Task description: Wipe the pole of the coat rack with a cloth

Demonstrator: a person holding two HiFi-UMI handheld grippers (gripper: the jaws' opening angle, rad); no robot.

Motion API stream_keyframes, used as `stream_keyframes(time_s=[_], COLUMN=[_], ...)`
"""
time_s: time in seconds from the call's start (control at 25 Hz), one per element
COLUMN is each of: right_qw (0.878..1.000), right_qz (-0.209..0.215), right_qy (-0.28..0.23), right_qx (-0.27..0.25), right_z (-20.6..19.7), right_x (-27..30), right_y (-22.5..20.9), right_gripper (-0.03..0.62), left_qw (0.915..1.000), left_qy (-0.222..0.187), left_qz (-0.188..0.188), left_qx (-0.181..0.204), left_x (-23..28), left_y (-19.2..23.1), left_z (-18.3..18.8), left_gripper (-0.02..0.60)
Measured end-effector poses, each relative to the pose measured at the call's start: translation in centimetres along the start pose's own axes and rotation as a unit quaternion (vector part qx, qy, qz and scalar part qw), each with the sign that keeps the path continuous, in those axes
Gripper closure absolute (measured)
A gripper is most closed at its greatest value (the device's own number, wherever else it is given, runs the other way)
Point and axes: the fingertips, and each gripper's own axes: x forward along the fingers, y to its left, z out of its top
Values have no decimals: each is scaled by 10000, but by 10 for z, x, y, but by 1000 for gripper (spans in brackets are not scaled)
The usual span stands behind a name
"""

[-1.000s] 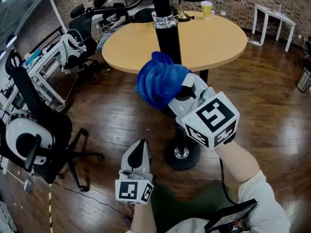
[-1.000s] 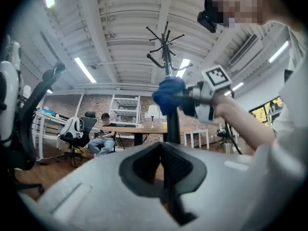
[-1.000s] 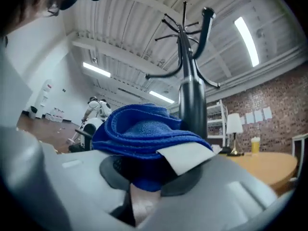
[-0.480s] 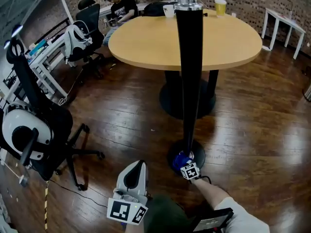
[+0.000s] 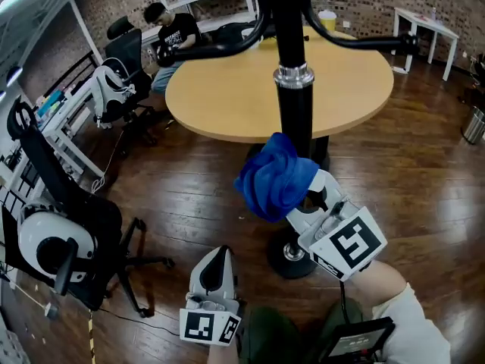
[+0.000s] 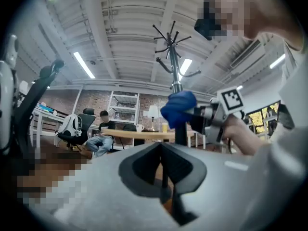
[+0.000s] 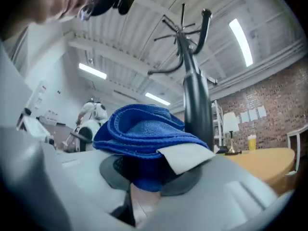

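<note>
While the right gripper (image 5: pixel 307 203) keeps its fingers clamped on a bunched blue cloth (image 5: pixel 274 179), the cloth sits against the near side of the coat rack's black pole (image 5: pixel 296 108), below the silver collar (image 5: pixel 294 75). It seems to press on the pole, though the head view cannot confirm real contact. In the right gripper view the cloth (image 7: pixel 144 134) fills the space between the fingers, with the pole (image 7: pixel 195 105) rising just behind it.

The left gripper (image 5: pixel 218 255) hangs low beside the person's lap, well apart from the pole. Its fingers (image 6: pixel 144 165) are closed together with nothing between them.

A round wooden desk (image 5: pixel 227 97) stands close behind the pole, its edge crowding the far side. The desk's dark pedestal rises just beyond the rack's round base (image 5: pixel 292 252). The rack's curved arms (image 5: pixel 356 42) reach out over the desk top, where a yellow cup (image 5: pixel 327 19) stands near the far rim.

To the left, a black office chair (image 5: pixel 83 226) sits on the wood floor (image 5: pixel 409 180). A person (image 5: pixel 168 32) sits beyond the desk. A white side table (image 5: pixel 428 25) and a metal bin (image 5: pixel 474 125) stand off to the right.
</note>
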Motion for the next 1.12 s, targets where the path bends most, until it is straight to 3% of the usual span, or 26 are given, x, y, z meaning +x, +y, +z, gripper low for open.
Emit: stream_keyframes(time_s=[0.08, 0.24, 0.32, 0.44, 0.52, 0.64, 0.72, 0.88, 1.12], right_qw=[9997, 9947, 9909, 9892, 9925, 9946, 9954, 9931, 9899], right_qz=[4, 359, 250, -12, -153, -365, -471, -833, -1094], right_qy=[-174, 117, 287, 341, 408, 519, 563, 616, 639], right_qx=[162, 951, 1293, 1426, 1145, 817, 611, 547, 643], right_z=[56, 56, 73, 163, 234, 328, 377, 427, 455], right_x=[-1, -34, -50, -73, -76, -76, -82, -103, -154], right_y=[-10, 7, 14, 9, -1, -23, -29, -40, -24], right_gripper=[500, 499, 500, 499, 499, 499, 499, 497, 497], left_qw=[10000, 9990, 9986, 9971, 9954, 9965, 9971, 9982, 9967], left_qy=[6, 404, 515, 658, 706, 579, 491, 211, 287], left_qz=[-46, -194, -94, -392, -653, -607, -577, -507, -702], left_qx=[63, 86, 109, 17, 21, -4, 68, 232, 287], left_x=[17, 32, 31, 31, 28, 24, 22, 16, -21], left_y=[-5, -24, -20, -47, -72, -98, -113, -138, -185], left_z=[49, 133, 180, 251, 312, 410, 454, 502, 516], left_gripper=[580, 580, 580, 579, 545, 545, 545, 545, 545])
